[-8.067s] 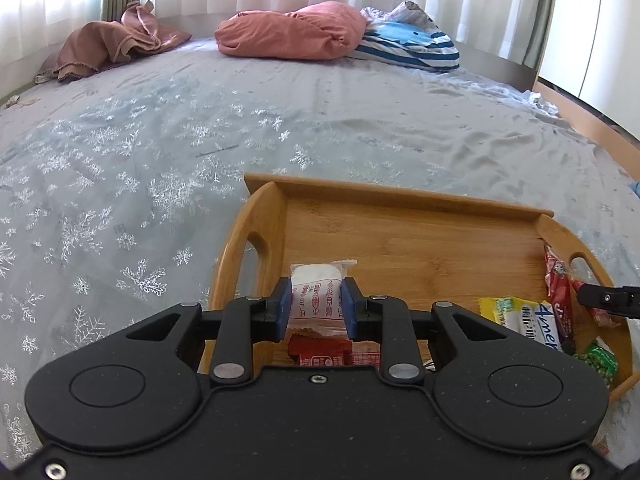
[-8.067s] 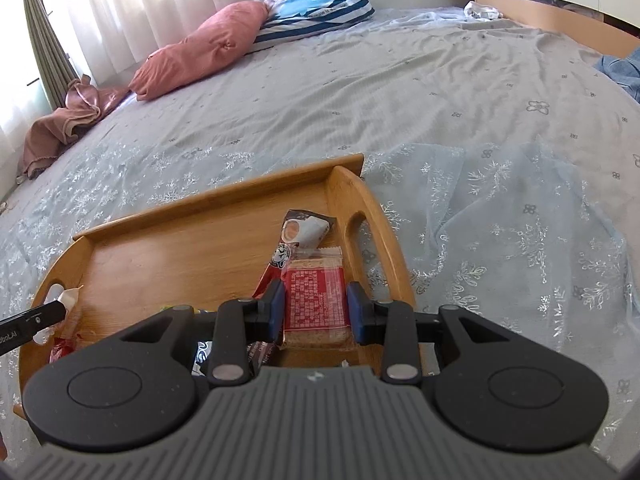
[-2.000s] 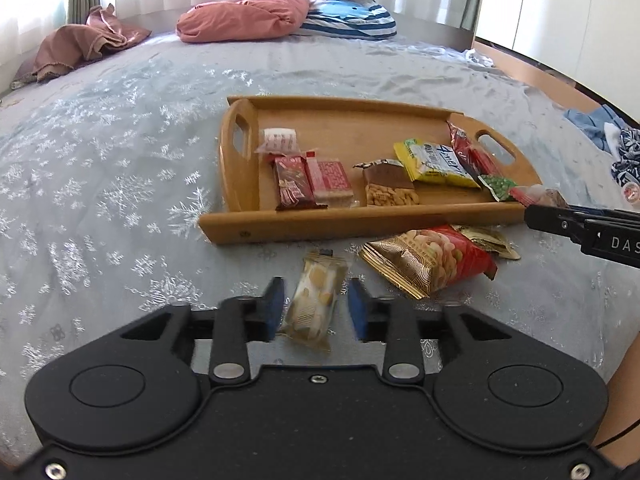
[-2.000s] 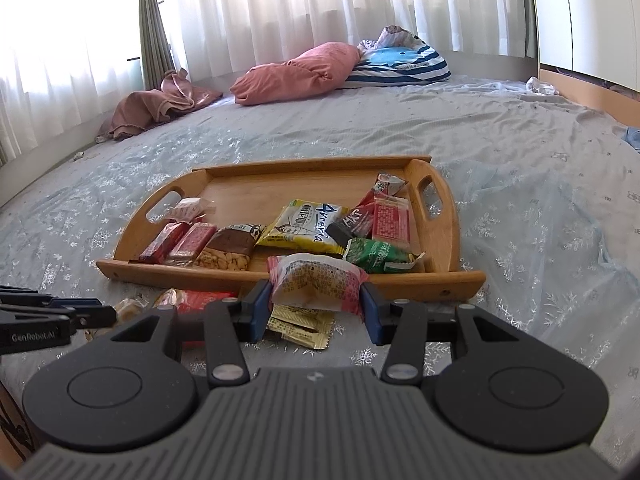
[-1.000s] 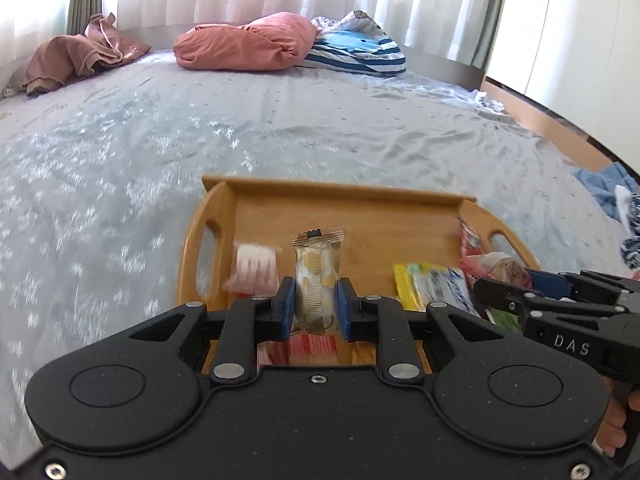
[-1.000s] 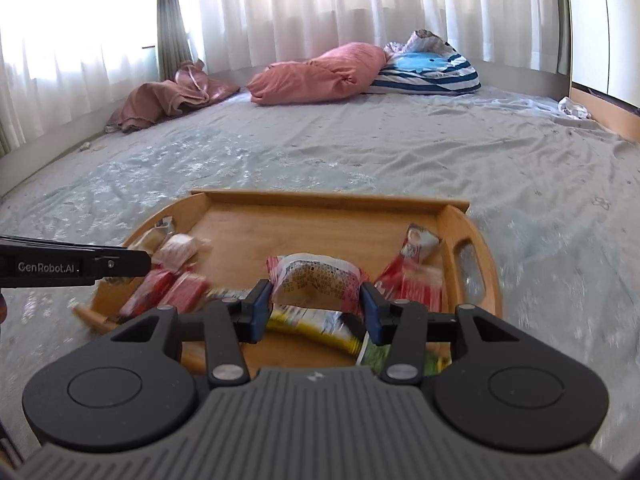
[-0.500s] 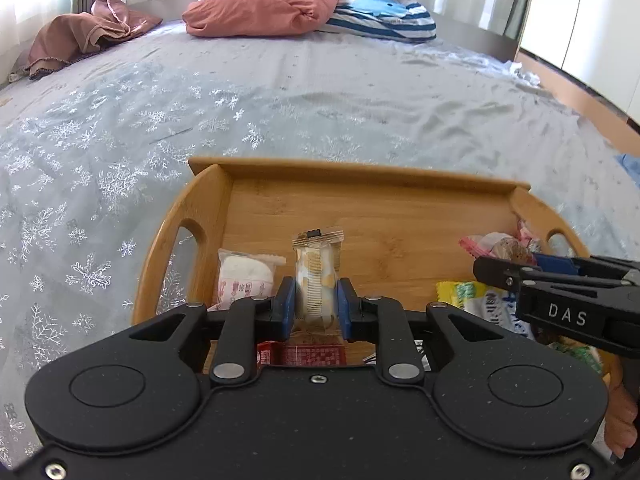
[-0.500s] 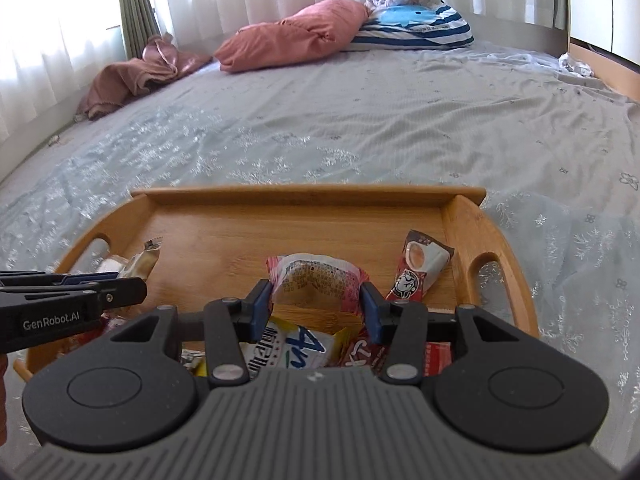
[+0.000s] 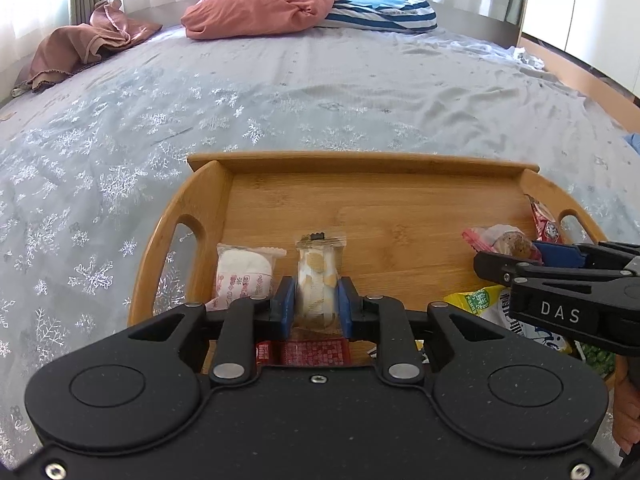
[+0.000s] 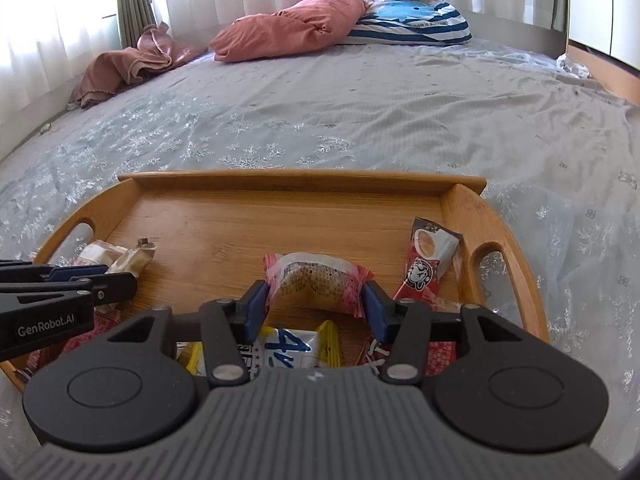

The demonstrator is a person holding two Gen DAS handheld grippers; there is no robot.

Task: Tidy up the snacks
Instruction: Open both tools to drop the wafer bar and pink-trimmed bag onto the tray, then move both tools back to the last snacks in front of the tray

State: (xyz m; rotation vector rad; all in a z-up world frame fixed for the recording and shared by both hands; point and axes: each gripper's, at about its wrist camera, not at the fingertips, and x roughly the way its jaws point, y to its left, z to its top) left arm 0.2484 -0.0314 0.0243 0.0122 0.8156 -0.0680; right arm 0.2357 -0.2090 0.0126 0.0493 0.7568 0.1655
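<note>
A wooden tray (image 9: 360, 164) (image 10: 304, 178) lies on the bed. My left gripper (image 9: 316, 302) is shut on a clear-wrapped biscuit packet (image 9: 318, 276), held over the tray's left part, beside a white and red packet (image 9: 242, 276). My right gripper (image 10: 314, 306) is shut on a pink-edged cracker packet (image 10: 316, 282), held over the tray's middle right. It also shows in the left wrist view (image 9: 520, 258). A red bar wrapper (image 10: 428, 256) lies by the right handle. A yellow and white packet (image 10: 288, 346) and red packets (image 9: 312, 354) lie below the grippers.
The bed has a grey snowflake cover (image 9: 120, 160). A pink pillow (image 10: 288, 30), a striped pillow (image 10: 412, 20) and a brown cloth (image 10: 132, 64) lie at the far end. A wooden bed edge (image 9: 580, 68) runs along the right.
Both grippers picked packets up from the bed in front of the tray and carried them forward over it. In the last half second both moved slightly closer and lower.
</note>
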